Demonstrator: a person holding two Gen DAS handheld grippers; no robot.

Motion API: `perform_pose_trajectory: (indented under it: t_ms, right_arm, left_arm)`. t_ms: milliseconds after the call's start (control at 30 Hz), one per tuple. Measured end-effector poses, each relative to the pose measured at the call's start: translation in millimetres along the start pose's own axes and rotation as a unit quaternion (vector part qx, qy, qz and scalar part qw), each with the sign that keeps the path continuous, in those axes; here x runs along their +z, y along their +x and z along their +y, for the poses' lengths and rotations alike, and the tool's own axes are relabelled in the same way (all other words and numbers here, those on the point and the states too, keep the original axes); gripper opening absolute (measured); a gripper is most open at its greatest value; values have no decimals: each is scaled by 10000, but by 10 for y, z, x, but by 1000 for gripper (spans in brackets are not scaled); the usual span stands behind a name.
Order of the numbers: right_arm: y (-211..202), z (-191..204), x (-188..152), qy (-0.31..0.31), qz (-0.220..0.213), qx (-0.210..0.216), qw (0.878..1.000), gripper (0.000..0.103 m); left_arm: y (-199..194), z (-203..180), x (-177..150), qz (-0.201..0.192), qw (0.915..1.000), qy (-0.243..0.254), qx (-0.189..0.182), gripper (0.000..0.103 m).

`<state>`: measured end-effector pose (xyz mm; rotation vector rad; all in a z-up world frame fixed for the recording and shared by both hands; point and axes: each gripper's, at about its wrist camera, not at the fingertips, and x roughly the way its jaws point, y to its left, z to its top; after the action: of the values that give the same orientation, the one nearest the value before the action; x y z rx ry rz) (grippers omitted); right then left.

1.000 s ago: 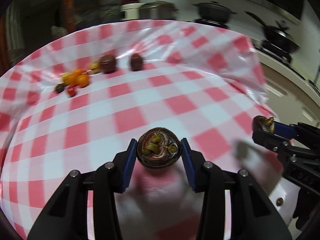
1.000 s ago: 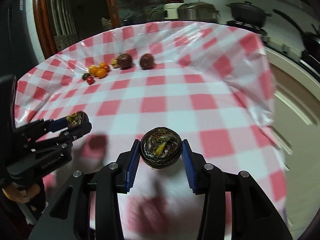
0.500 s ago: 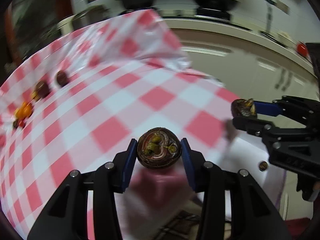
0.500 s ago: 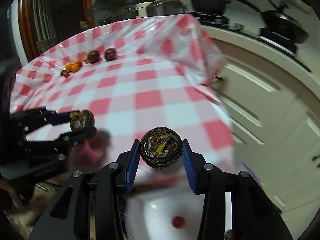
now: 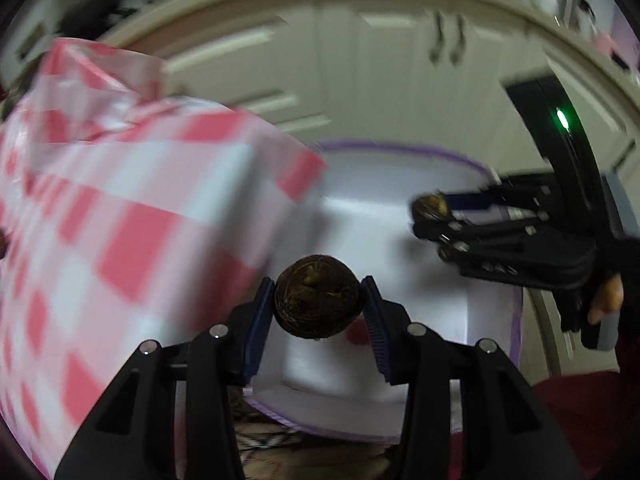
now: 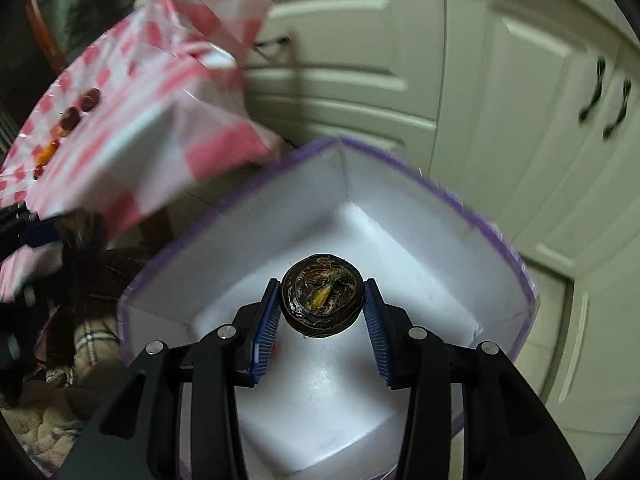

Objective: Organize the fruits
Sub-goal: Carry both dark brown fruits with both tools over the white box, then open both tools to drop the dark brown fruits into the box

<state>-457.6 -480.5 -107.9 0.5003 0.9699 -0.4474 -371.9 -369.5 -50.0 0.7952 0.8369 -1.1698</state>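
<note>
My left claw (image 5: 318, 312) grips one dark fruit (image 5: 318, 296); my right claw (image 6: 320, 312) grips a second (image 6: 322, 294). Both hang above one white box (image 6: 400, 240). Two more fruits (image 6: 82, 108) lie on the desk (image 6: 132, 132).

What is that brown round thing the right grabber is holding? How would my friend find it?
Find the big white box with the purple rim, beside the checked tablecloth. Above its floor, the right gripper pinches a dark, wrinkled half fruit between blue fingers. Unlike the whole dark fruits left on the cloth, its cut face shows a yellow streak.
</note>
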Motion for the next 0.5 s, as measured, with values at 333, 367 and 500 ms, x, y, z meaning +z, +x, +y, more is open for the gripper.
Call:
perform_pose_trajectory:
  t_ms: [333,367,500]
  right_arm:
    - [659,-73,-189,-40,935,-468,9945,42]
    - [694,-80,-208,-40,992,-496,9938,42]
    - [753,-51,-231,-130,1115,-570,9920,42]
  left_arm:
    - [1119,-118,-104,1305,9910,203,-215,44]
    - [1179,-118,-106,1364,9902,233,-183,44]
    - [1441,-156,-116,1600,9864,375,-14,44]
